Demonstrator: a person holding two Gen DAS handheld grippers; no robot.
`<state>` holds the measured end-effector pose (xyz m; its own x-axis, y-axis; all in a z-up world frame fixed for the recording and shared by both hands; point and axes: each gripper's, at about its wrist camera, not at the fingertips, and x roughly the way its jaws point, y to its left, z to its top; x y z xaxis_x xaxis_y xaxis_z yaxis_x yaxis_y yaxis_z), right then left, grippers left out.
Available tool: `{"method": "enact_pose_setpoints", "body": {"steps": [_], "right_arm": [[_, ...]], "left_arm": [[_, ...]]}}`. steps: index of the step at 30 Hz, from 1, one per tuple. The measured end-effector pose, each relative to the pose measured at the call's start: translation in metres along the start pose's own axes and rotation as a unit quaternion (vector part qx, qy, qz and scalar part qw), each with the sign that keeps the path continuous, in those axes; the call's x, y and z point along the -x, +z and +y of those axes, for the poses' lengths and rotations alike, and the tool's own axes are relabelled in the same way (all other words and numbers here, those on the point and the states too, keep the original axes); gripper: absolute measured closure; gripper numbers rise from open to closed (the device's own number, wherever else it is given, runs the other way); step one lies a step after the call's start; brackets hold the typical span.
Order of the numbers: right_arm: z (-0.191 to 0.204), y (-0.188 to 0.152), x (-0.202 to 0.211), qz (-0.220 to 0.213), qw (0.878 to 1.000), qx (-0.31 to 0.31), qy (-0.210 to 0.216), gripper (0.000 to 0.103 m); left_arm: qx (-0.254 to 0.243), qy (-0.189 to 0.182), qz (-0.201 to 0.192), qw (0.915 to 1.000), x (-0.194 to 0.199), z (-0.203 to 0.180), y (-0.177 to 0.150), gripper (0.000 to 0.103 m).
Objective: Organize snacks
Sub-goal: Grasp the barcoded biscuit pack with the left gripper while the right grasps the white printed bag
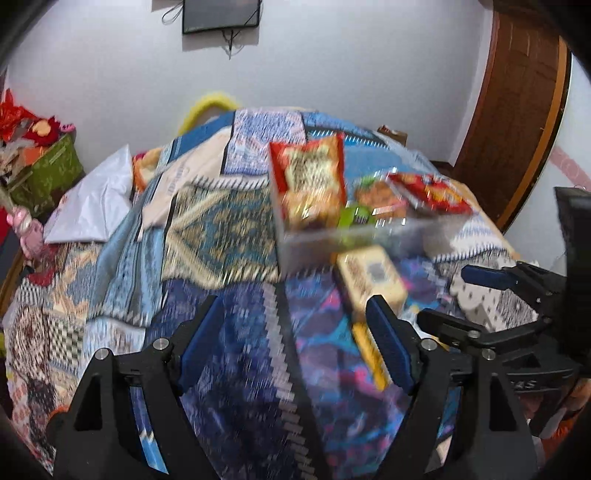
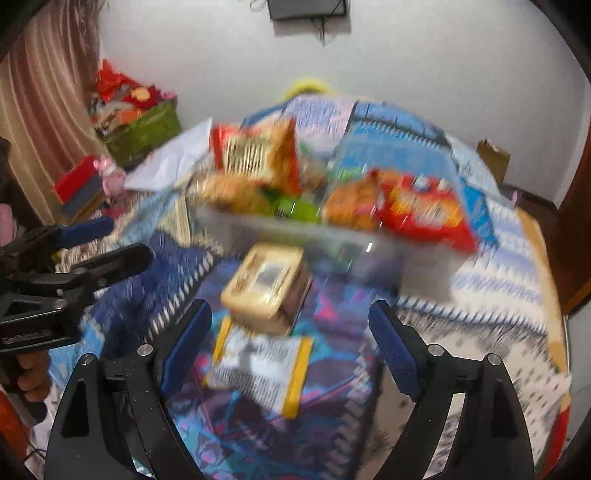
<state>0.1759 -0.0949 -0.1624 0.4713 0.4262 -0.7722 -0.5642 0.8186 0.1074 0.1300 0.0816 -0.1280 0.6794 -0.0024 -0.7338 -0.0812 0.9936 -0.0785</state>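
A clear plastic bin (image 1: 310, 247) (image 2: 406, 258) stands on a patterned bedspread and holds several snack bags: an upright orange-red bag (image 1: 308, 177) (image 2: 258, 155) and a flat red bag (image 1: 432, 192) (image 2: 424, 210). A beige snack box (image 1: 369, 280) (image 2: 269, 288) lies in front of the bin. A yellow-edged white packet (image 1: 369, 354) (image 2: 258, 369) lies nearer still. My left gripper (image 1: 295, 332) is open and empty over the blue cloth, left of the box. My right gripper (image 2: 291, 343) is open and empty, its fingers either side of the yellow-edged packet. Both views are blurred.
A white plastic bag (image 1: 92, 203) (image 2: 170, 162) lies at the bed's far left. A green gift box (image 1: 48, 173) (image 2: 144, 133) with red items stands beyond it. A wooden door (image 1: 517, 110) is on the right. A wall screen (image 1: 221, 14) hangs behind.
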Motion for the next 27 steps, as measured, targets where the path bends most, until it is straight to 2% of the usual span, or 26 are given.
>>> {"method": "enact_pose_setpoints", "body": {"steps": [6,9,11,16,18,27], "right_arm": [[0.007,-0.016,-0.042,0.072,0.997,-0.014,0.029,0.018],[0.018,-0.019,-0.052,0.078,0.997,0.008,0.012,0.015],[0.023,-0.021,-0.051,0.077,0.997,0.019,0.002,0.017],[0.019,-0.024,-0.044,0.063,0.998,0.020,0.007,0.042],[0.013,-0.028,-0.039,0.059,0.998,0.013,0.014,0.048],[-0.023,-0.042,-0.001,0.022,0.999,-0.027,0.021,0.052]], "left_arm": [[0.014,0.002,0.027,0.9995,-0.003,0.009,-0.033,0.024],[0.023,-0.003,0.035,0.9991,-0.005,0.011,-0.042,0.024],[0.026,-0.004,0.039,0.9989,-0.006,0.010,-0.045,0.024],[0.028,-0.012,0.042,0.9987,-0.009,0.004,-0.044,0.024],[0.026,-0.016,0.042,0.9986,-0.010,-0.001,-0.041,0.024],[0.011,-0.029,0.045,0.9985,-0.029,-0.036,-0.018,0.024]]}}
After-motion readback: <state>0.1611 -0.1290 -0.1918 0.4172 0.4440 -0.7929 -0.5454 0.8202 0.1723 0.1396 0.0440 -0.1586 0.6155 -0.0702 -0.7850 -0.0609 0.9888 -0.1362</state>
